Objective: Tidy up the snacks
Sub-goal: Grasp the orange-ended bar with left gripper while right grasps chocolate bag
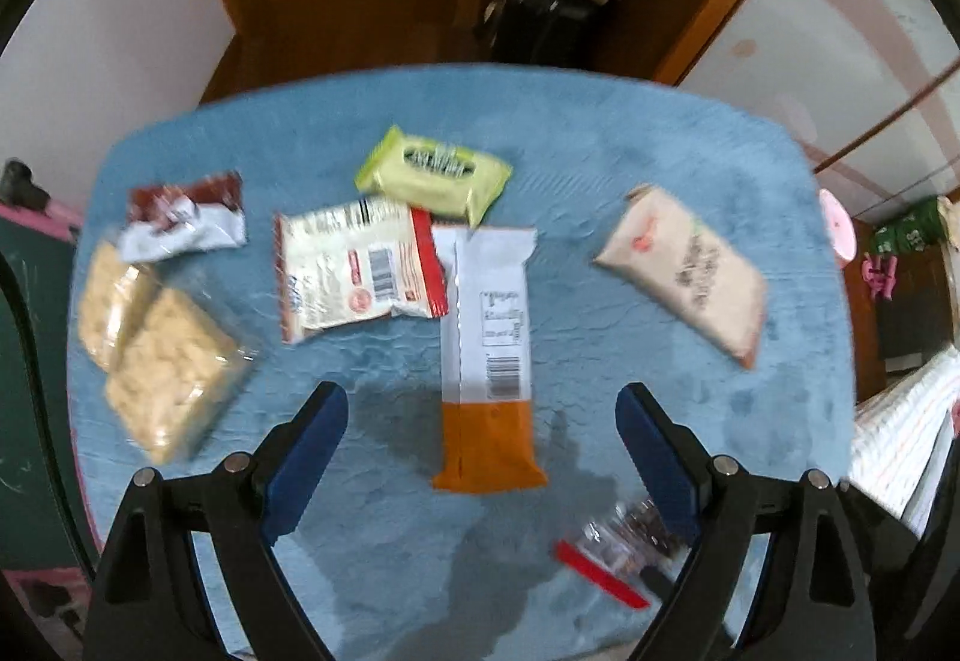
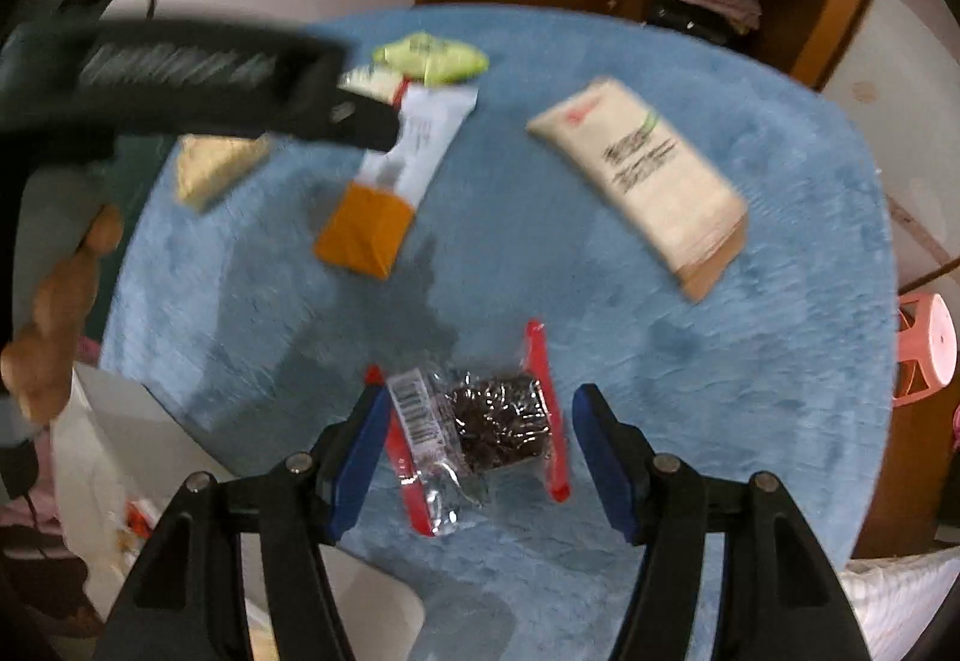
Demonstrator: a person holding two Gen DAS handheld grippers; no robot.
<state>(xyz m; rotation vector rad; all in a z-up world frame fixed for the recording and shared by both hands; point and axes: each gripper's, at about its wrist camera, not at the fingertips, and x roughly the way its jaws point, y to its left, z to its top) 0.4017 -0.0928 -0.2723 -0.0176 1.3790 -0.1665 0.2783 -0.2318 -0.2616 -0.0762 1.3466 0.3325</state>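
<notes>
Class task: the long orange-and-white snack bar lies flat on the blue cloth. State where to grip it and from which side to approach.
Grip the orange-and-white bar across its narrow width near the middle, coming from above. It lies flat with both long edges free lower down; the left gripper is open over its orange end.

Between the fingers of the left hand-held gripper (image 1: 483, 445) a long bar packet (image 1: 487, 355) is laid on the bench (image 1: 660, 150). Cracker packs (image 1: 156, 355) are found to its left, a pouch (image 1: 684, 271) to its right. A small clear packet (image 2: 474, 427) is framed by the right hand-held gripper (image 2: 477, 451).
</notes>
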